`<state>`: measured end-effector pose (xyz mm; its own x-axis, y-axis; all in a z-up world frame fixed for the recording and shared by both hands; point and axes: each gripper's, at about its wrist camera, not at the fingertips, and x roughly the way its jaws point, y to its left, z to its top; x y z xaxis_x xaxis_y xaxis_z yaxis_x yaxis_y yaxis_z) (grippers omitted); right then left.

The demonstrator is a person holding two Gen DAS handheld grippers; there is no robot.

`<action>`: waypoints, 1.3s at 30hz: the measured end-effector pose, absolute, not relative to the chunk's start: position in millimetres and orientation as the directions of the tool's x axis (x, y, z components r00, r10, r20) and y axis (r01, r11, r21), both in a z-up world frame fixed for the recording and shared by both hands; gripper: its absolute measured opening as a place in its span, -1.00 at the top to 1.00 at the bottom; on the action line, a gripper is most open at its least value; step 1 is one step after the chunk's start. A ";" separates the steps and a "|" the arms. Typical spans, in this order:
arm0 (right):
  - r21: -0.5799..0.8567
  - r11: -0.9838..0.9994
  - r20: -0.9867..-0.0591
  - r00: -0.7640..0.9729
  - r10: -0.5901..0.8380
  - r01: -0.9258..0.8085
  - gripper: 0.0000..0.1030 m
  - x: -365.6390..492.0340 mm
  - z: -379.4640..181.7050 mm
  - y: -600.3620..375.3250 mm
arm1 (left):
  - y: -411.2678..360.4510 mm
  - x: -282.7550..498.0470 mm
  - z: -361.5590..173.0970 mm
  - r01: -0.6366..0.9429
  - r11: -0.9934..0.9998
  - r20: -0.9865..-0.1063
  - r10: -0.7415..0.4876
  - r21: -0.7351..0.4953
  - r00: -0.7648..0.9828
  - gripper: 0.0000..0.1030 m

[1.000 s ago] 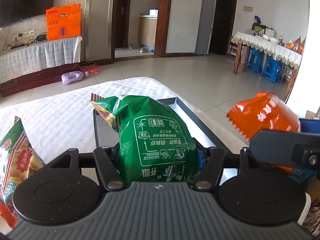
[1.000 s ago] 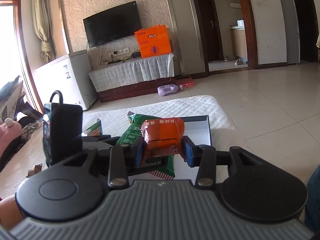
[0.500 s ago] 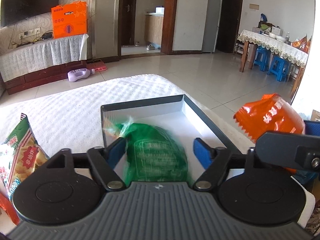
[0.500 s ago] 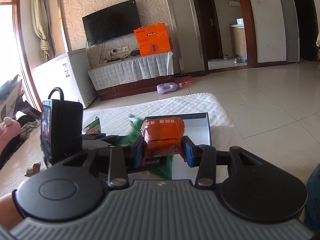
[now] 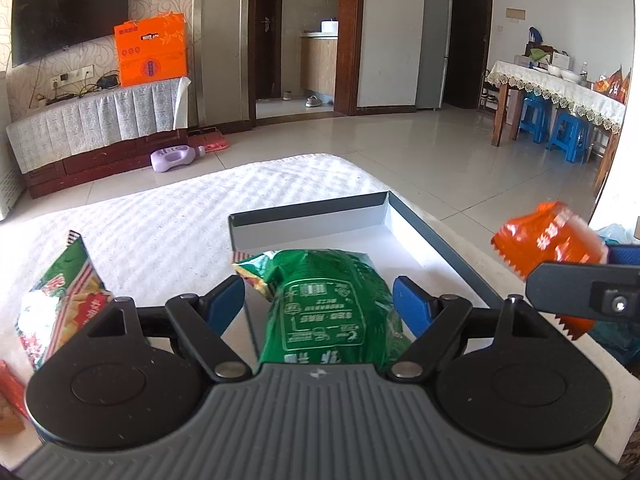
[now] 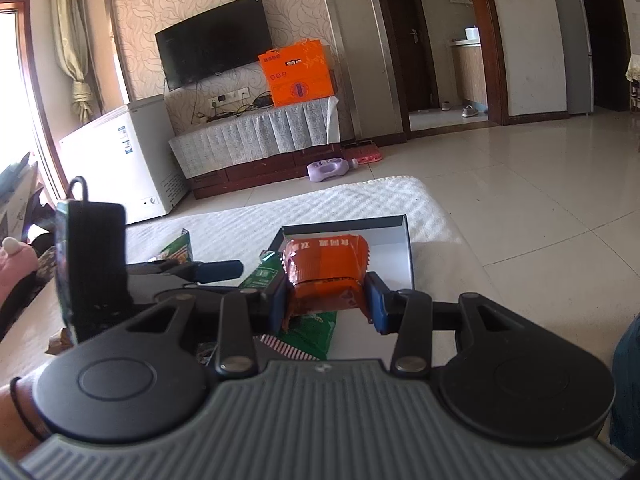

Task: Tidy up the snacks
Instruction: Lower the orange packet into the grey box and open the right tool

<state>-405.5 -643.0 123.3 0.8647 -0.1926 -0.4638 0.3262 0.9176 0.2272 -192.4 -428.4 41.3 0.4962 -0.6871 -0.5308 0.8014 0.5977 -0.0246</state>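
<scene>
The green snack bag (image 5: 328, 304) fills the near end of the tray (image 5: 436, 248), lying between the spread left tongs (image 5: 319, 300); the tray's far end is bare white floor. Its low dark walls rim that space. The right tongs (image 6: 326, 292), clamping the orange packet (image 6: 324, 276), hang over the tray's right side.

A black TV (image 6: 212, 38) on the wall with swirly paper. Under it, a low stand with a white cloth (image 6: 256, 136), and on top a big orange box (image 6: 296, 72). Beside the stand, a white freezer (image 6: 120, 156). On the shiny tile floor, a purple bottle (image 5: 174, 157) lying down, near a pink thing (image 5: 212, 143). Far off, a table with a lacy cloth (image 5: 556, 84) and blue stools (image 5: 568, 136) under it. Shoes (image 5: 314, 101) past an open doorway. A tall grey fridge (image 5: 434, 48) near a dark door.
</scene>
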 end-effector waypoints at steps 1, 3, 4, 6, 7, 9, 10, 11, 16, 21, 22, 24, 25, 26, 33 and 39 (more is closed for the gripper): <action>0.229 0.915 -0.473 0.860 -0.195 0.333 0.14 -405.2 121.0 -643.9 | -425.3 -192.8 42.6 0.798 0.602 -0.529 -0.686 -0.025 0.500 -0.64; 0.231 0.911 -0.491 0.849 -0.195 0.342 0.14 -403.4 116.7 -647.0 | -419.0 -192.0 45.7 0.794 0.607 -0.521 -0.689 -0.034 0.504 -0.64; 0.230 0.910 -0.501 0.843 -0.194 0.346 0.14 -402.0 113.8 -646.7 | -415.2 -192.8 47.5 0.791 0.610 -0.516 -0.690 -0.037 0.508 -0.64; 0.232 0.910 -0.516 0.837 -0.183 0.343 0.14 -398.4 109.1 -645.7 | -408.1 -193.5 51.5 0.790 0.611 -0.508 -0.693 -0.039 0.511 -0.65; 0.232 0.913 -0.527 0.832 -0.173 0.337 0.14 -396.2 106.9 -643.2 | -405.1 -193.8 53.1 0.790 0.612 -0.504 -0.694 -0.037 0.514 -0.65; 0.221 0.922 -0.554 0.819 -0.151 0.319 0.14 -388.9 102.1 -637.2 | -397.0 -195.6 56.8 0.787 0.616 -0.497 -0.693 -0.032 0.522 -0.66; 0.215 0.926 -0.571 0.809 -0.138 0.310 0.14 -385.4 99.1 -633.2 | -393.3 -195.9 58.2 0.786 0.617 -0.495 -0.693 -0.031 0.524 -0.66; 0.210 0.929 -0.587 0.799 -0.128 0.303 0.14 -381.8 95.8 -629.3 | -389.1 -196.3 59.9 0.785 0.619 -0.493 -0.692 -0.030 0.527 -0.67; 0.193 0.926 -0.637 0.759 -0.133 0.325 0.14 -373.5 84.3 -623.7 | -361.0 -193.9 70.7 0.771 0.636 -0.482 -0.684 -0.028 0.548 -0.69; 0.176 0.913 -0.658 0.734 -0.168 0.367 0.14 -367.6 78.7 -627.9 | -333.6 -191.1 77.3 0.757 0.654 -0.475 -0.671 -0.015 0.570 -0.70; 0.167 0.914 -0.660 0.730 -0.175 0.370 0.14 -365.2 78.3 -628.2 | -326.8 -191.3 78.9 0.753 0.658 -0.475 -0.666 -0.011 0.575 -0.70; 0.153 0.915 -0.664 0.724 -0.185 0.374 0.14 -361.7 77.4 -626.2 | -314.7 -191.4 80.5 0.747 0.665 -0.476 -0.658 -0.004 0.583 -0.70; 0.141 0.916 -0.667 0.720 -0.192 0.376 0.14 -359.8 76.7 -624.8 | -308.4 -191.6 81.5 0.743 0.669 -0.476 -0.654 -0.001 0.588 -0.71; 0.126 0.918 -0.671 0.714 -0.201 0.377 0.14 -357.8 76.0 -623.0 | -301.2 -192.2 83.2 0.740 0.673 -0.474 -0.651 0.002 0.593 -0.71; 0.077 0.921 -0.698 0.680 -0.222 0.381 0.14 -343.0 69.9 -614.3 | -261.3 -197.0 89.0 0.716 0.697 -0.471 -0.625 0.021 0.622 -0.71; 0.059 0.920 -0.713 0.661 -0.234 0.388 0.09 -337.6 66.2 -608.2 | -238.6 -205.3 93.3 0.698 0.715 -0.474 -0.603 0.035 0.642 -0.71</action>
